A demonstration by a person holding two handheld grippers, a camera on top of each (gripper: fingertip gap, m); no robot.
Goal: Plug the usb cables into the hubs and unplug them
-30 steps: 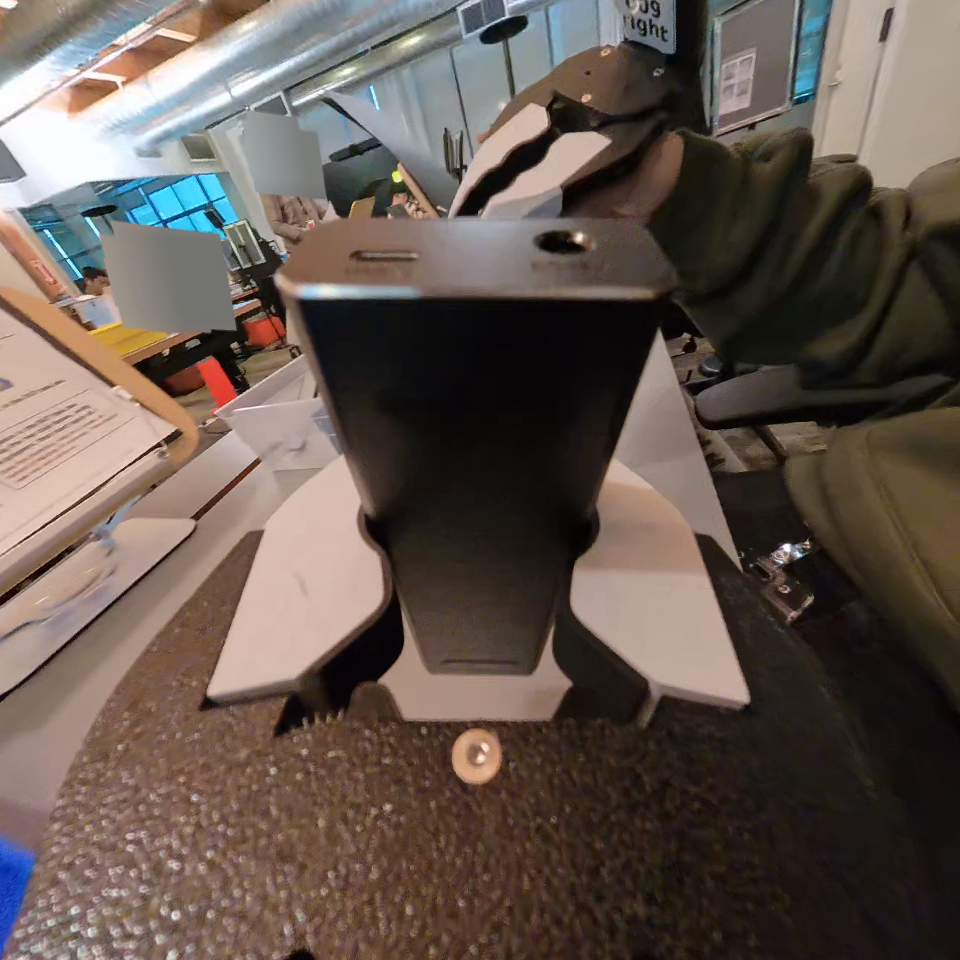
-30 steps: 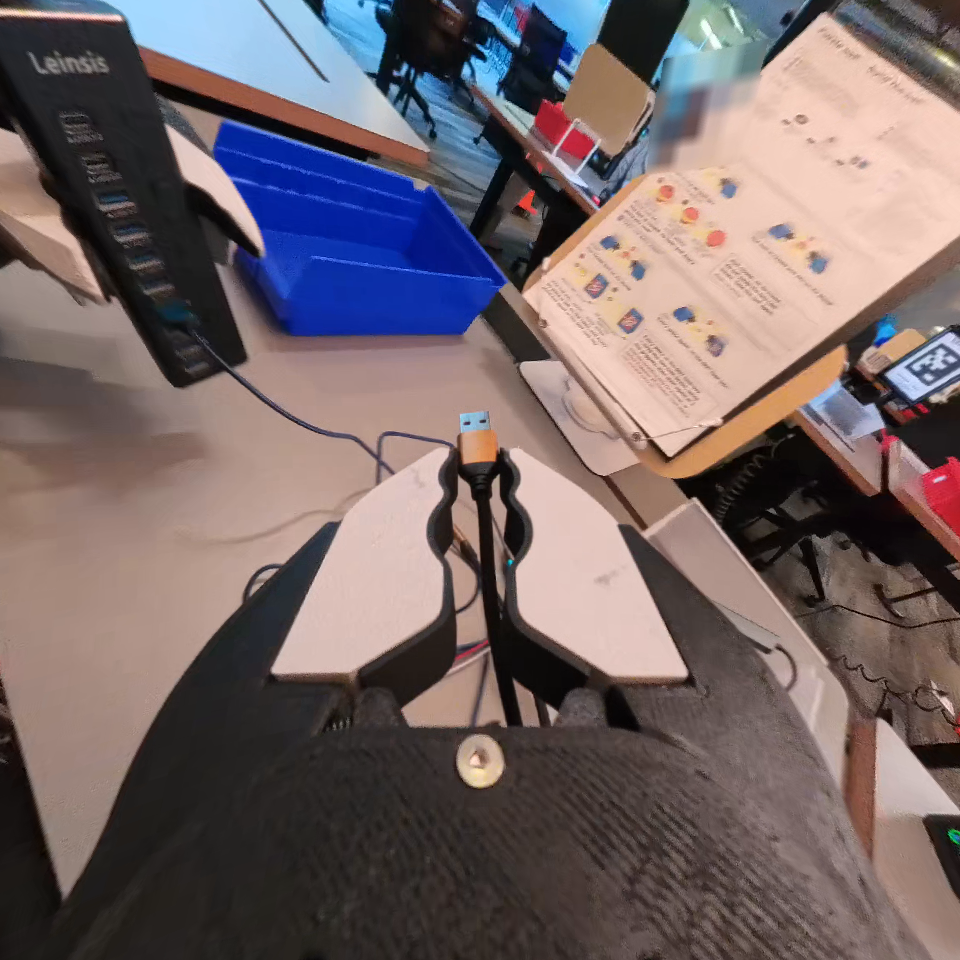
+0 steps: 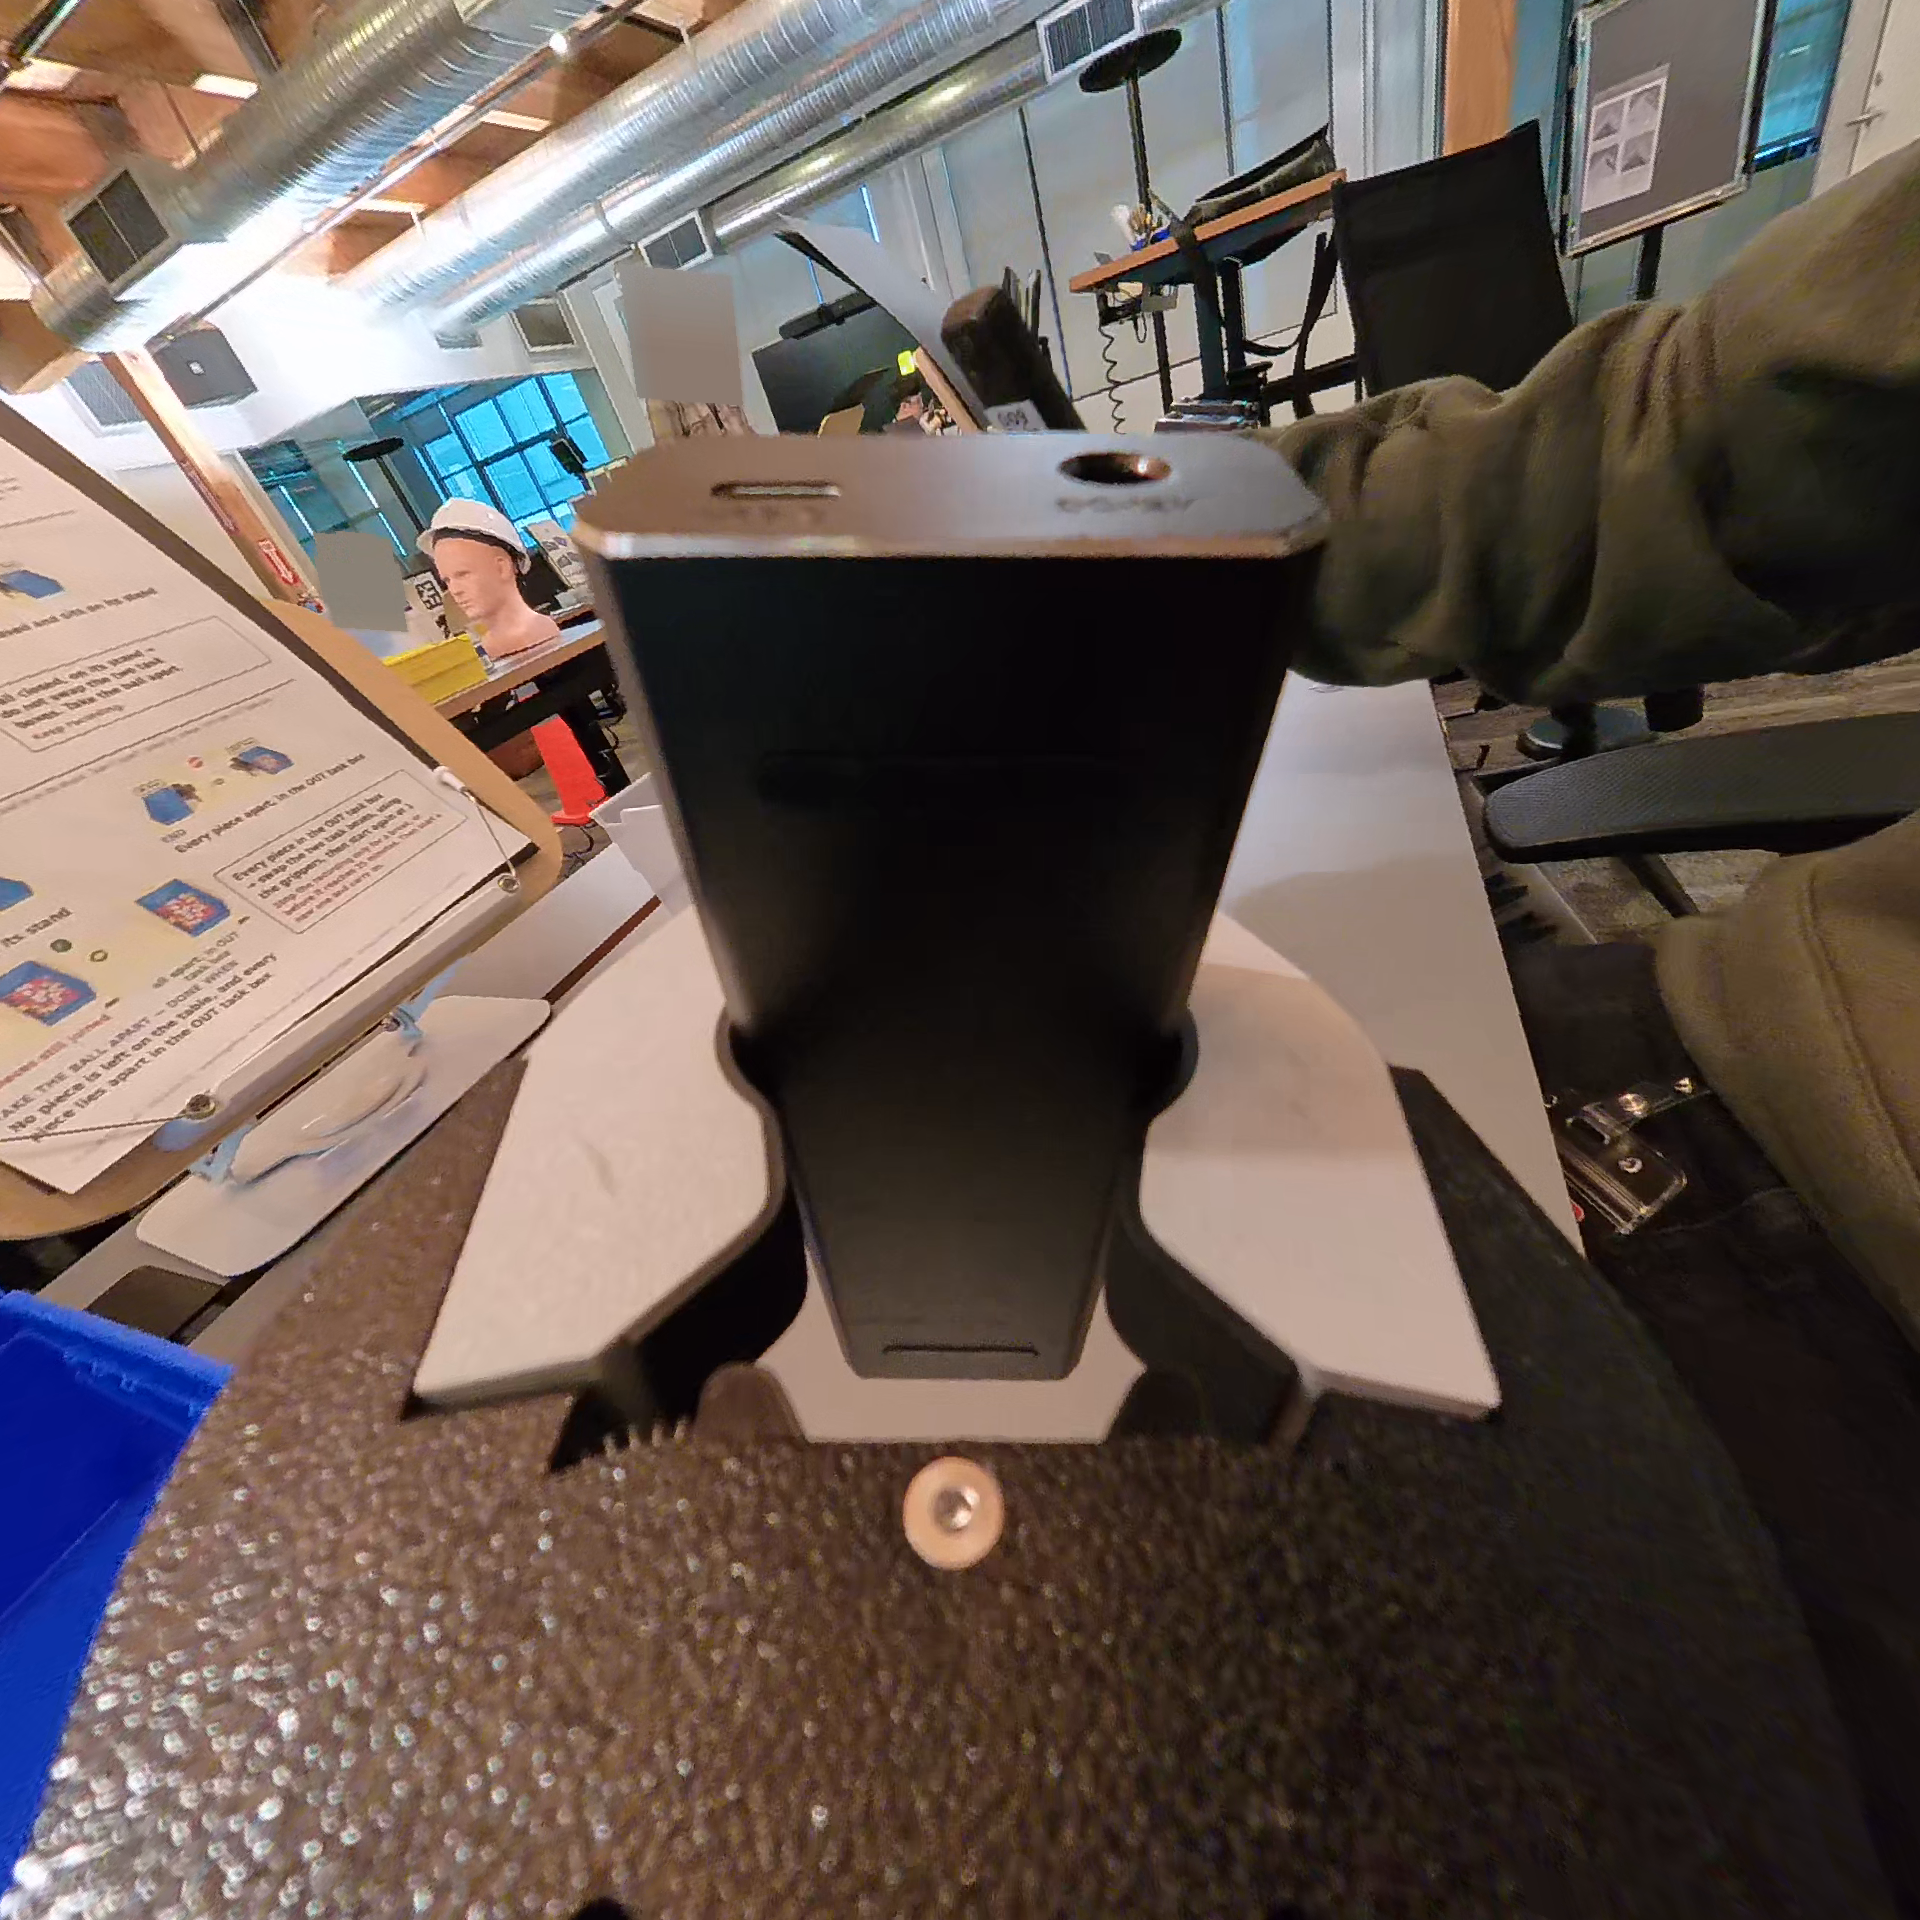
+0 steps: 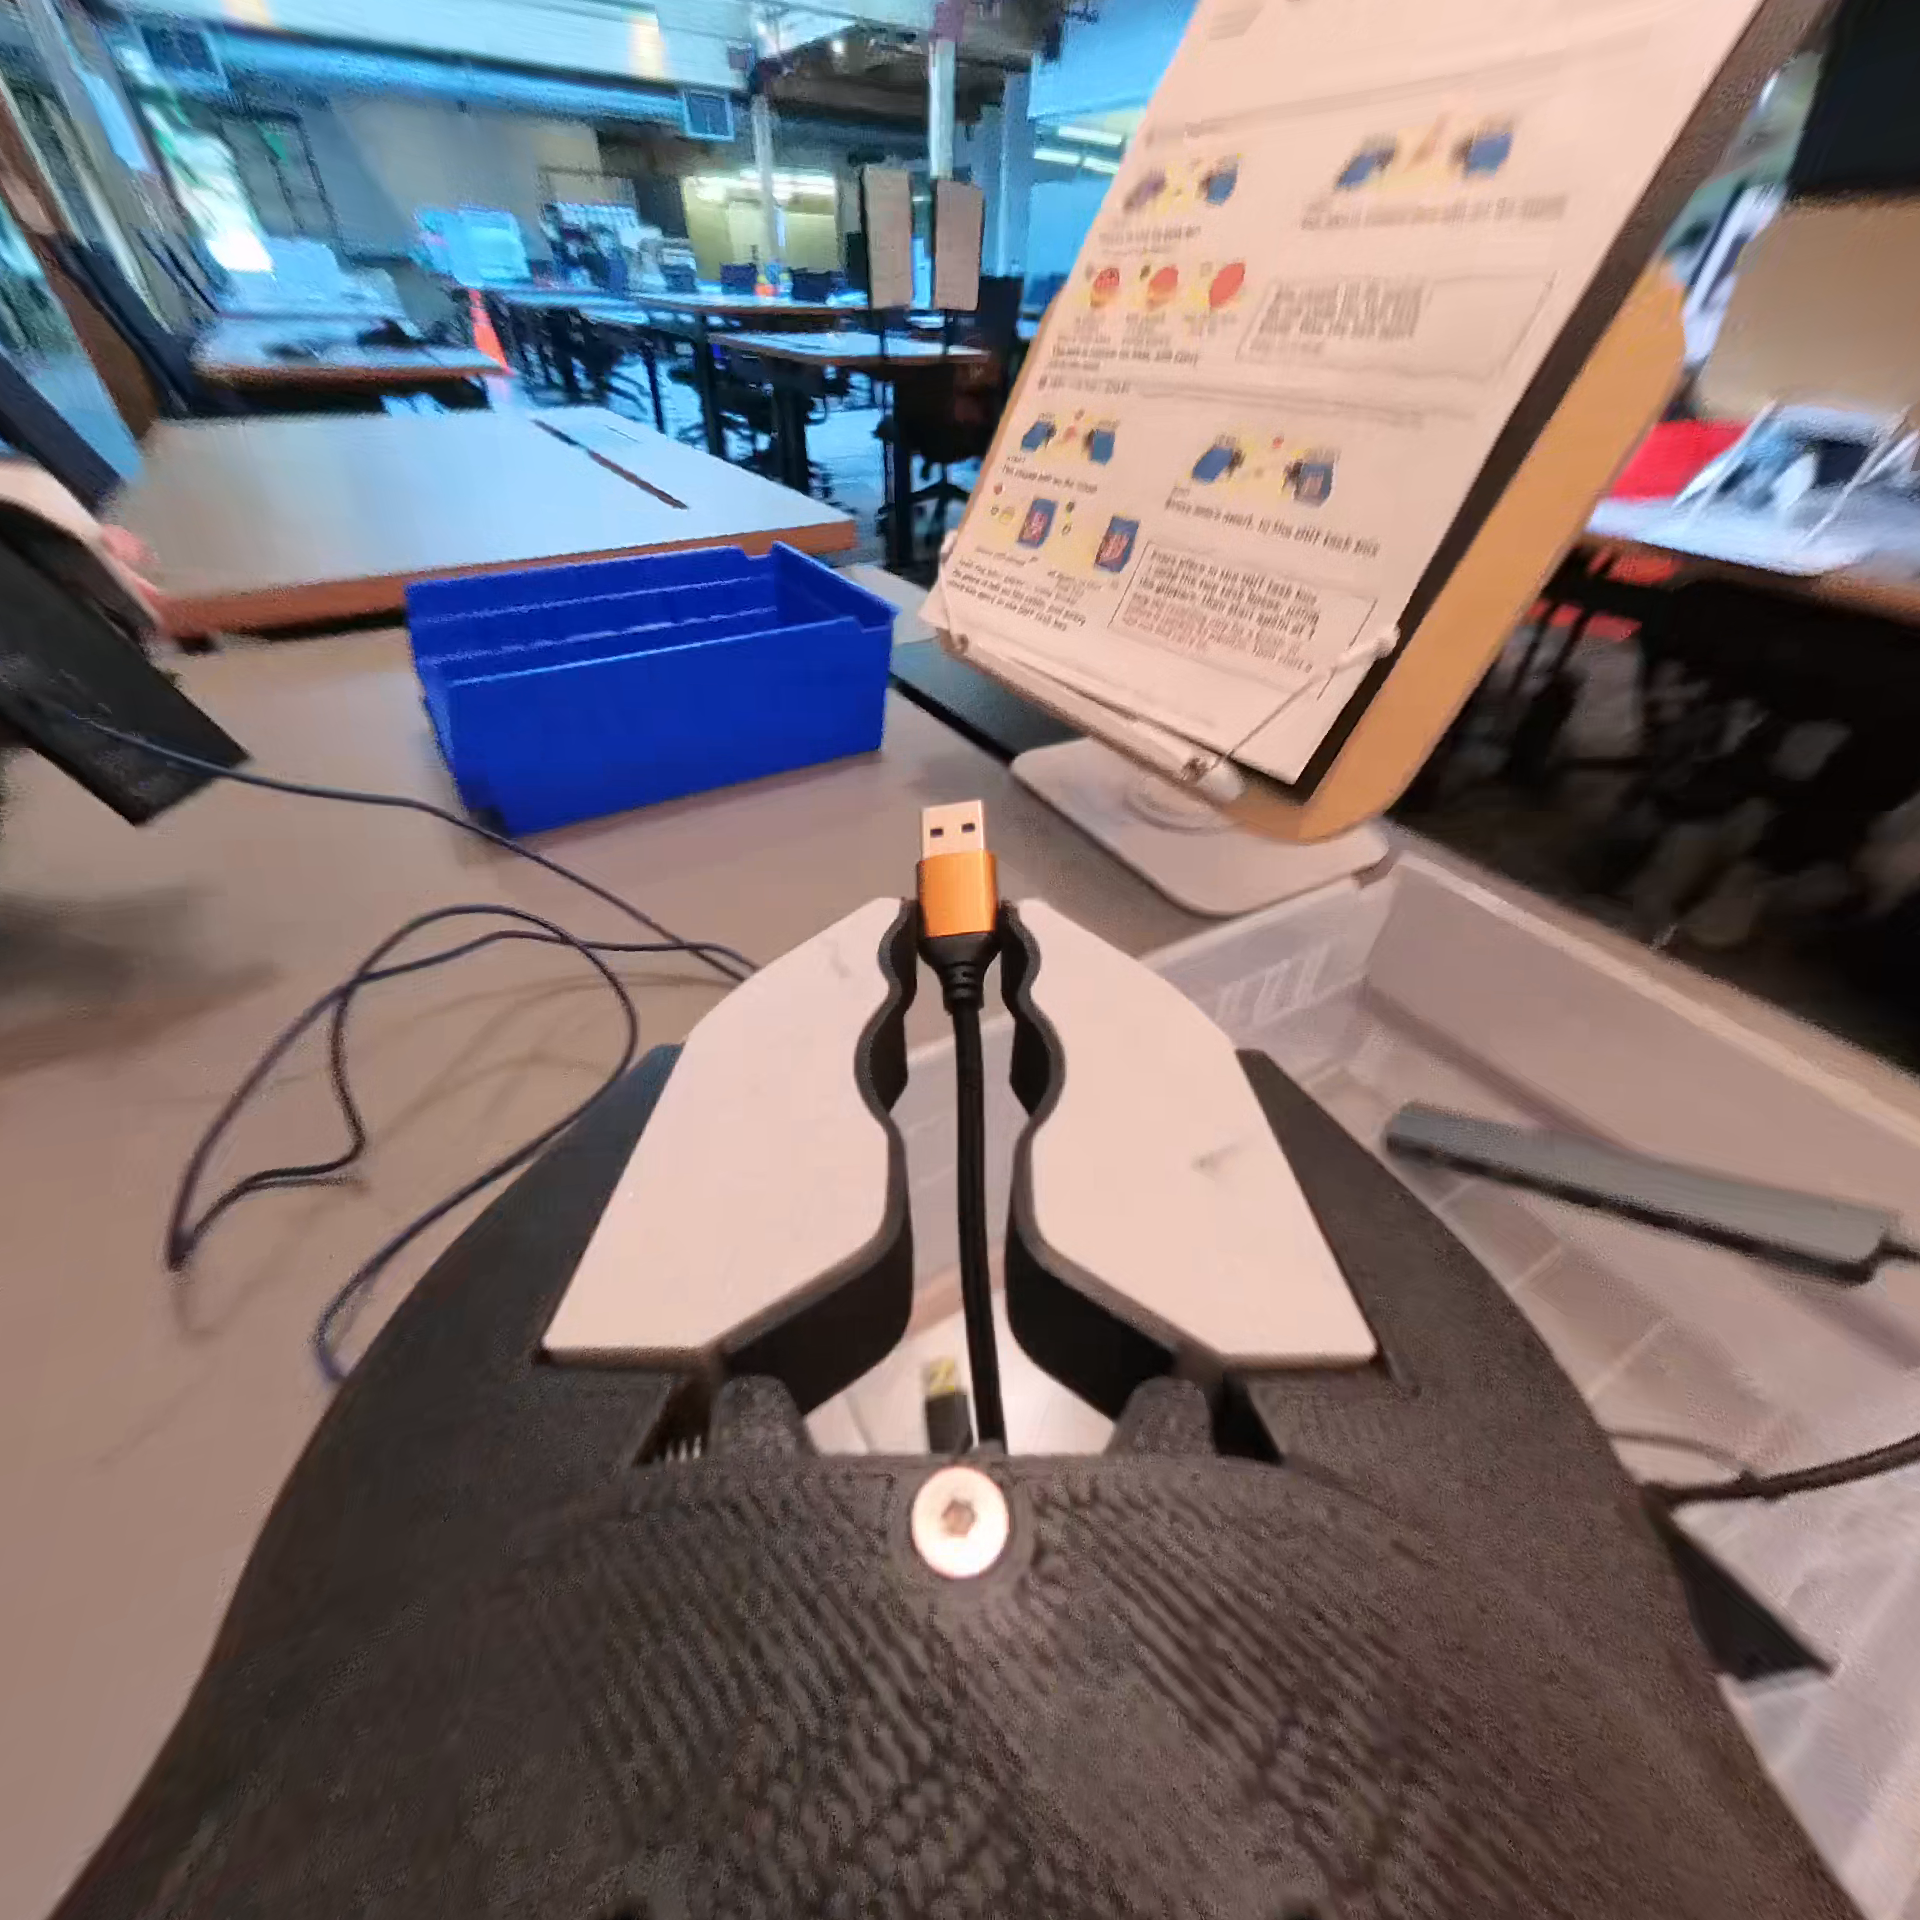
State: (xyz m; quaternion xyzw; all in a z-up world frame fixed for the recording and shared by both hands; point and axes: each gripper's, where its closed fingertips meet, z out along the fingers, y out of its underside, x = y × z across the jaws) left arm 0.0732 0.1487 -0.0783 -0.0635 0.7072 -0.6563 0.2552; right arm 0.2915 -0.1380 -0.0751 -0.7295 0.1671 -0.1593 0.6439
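Note:
My left gripper (image 3: 961, 1049) is shut on a tall black USB hub (image 3: 956, 790) and holds it upright above the table; its back faces the camera. The hub's lower end also shows at the left edge of the right wrist view (image 4: 94, 717), with a thin dark cable (image 4: 436, 935) plugged into it and looping over the table. My right gripper (image 4: 958, 935) is shut on an orange-collared USB plug (image 4: 956, 883) with a black cable (image 4: 971, 1195); the plug points forward, apart from the hub. A slim grey hub (image 4: 1642, 1195) lies in a clear bin.
A blue bin (image 4: 665, 686) stands ahead on the grey table (image 4: 125, 1403). An instruction sheet on a tilted board (image 4: 1299, 416) stands at the right on a white base. A clear bin (image 4: 1558, 997) sits right of my right gripper. A person's green sleeve (image 3: 1610, 499) is behind the hub. One gripper's finger ends stand about 35 cm off the other's.
My right gripper has swung right and away from the black hub, with the orange plug still in it. The hub has shifted to the left edge of its view. The left gripper still holds the hub.

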